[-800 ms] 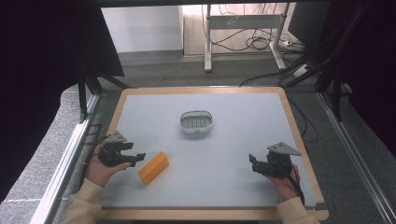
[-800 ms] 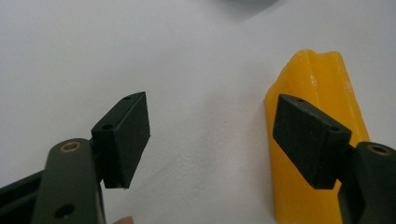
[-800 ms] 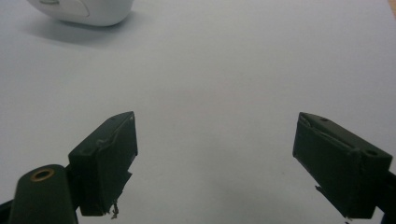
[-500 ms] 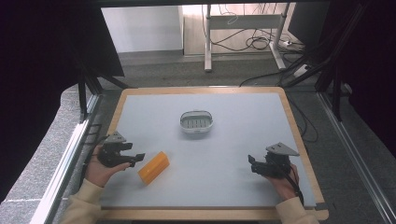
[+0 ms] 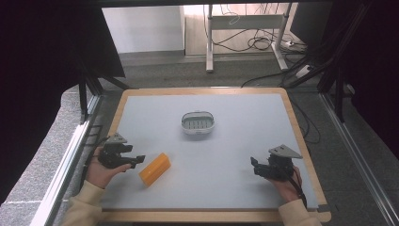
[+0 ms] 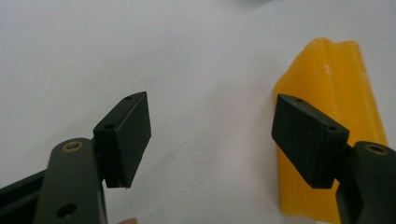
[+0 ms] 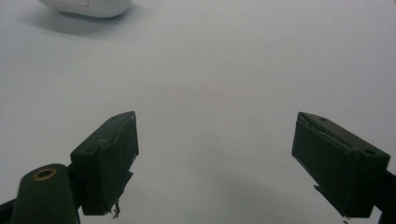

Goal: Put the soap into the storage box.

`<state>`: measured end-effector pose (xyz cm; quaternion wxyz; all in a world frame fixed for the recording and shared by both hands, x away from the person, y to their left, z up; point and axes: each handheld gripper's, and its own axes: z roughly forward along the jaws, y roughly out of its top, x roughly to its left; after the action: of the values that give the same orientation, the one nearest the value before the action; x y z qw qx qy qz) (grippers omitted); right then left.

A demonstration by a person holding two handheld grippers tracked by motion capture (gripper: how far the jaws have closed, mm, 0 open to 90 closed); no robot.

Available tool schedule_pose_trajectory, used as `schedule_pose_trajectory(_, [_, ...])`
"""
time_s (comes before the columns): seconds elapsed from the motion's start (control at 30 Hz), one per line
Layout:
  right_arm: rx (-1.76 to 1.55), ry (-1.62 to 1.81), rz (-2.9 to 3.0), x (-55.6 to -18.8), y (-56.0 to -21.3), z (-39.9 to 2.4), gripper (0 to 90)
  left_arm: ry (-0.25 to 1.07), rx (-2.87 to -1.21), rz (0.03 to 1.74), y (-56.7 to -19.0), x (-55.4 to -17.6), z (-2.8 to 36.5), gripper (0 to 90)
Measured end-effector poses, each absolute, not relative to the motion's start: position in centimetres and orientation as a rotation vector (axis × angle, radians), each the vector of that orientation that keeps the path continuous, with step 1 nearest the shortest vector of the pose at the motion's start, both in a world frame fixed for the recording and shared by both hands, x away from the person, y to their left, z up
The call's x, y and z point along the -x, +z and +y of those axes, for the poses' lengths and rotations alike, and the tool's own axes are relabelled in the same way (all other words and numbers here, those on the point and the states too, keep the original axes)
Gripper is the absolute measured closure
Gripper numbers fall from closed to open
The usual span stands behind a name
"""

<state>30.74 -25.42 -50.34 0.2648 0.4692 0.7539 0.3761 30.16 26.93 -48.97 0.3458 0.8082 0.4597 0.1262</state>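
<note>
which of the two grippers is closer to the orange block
The left gripper: its open jaws point at the orange block right beside them; the right gripper sits far across the table.

An orange-yellow block point(image 5: 155, 169) is seen lying flat on the grey table top, near the left front corner. It is oblong, with a ridged upper face, and is set at a slant, its far end turned to the right.

Even, soft light fell from overhead on the pale grey wood-edged table point(image 5: 235, 141), leaving faint shadows. Dark curtains flanked it. Close up, the black jaws looked slightly blurred.
</note>
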Motion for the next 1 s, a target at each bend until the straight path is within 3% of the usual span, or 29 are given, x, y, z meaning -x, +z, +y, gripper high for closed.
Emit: schedule_pose_trajectory(1.0, [-1.286,1.017,1.982,-30.4,-50.3,-26.1,15.0,0.314,-2.143,1.118,-44.9,-29.0,25.6,28.8])
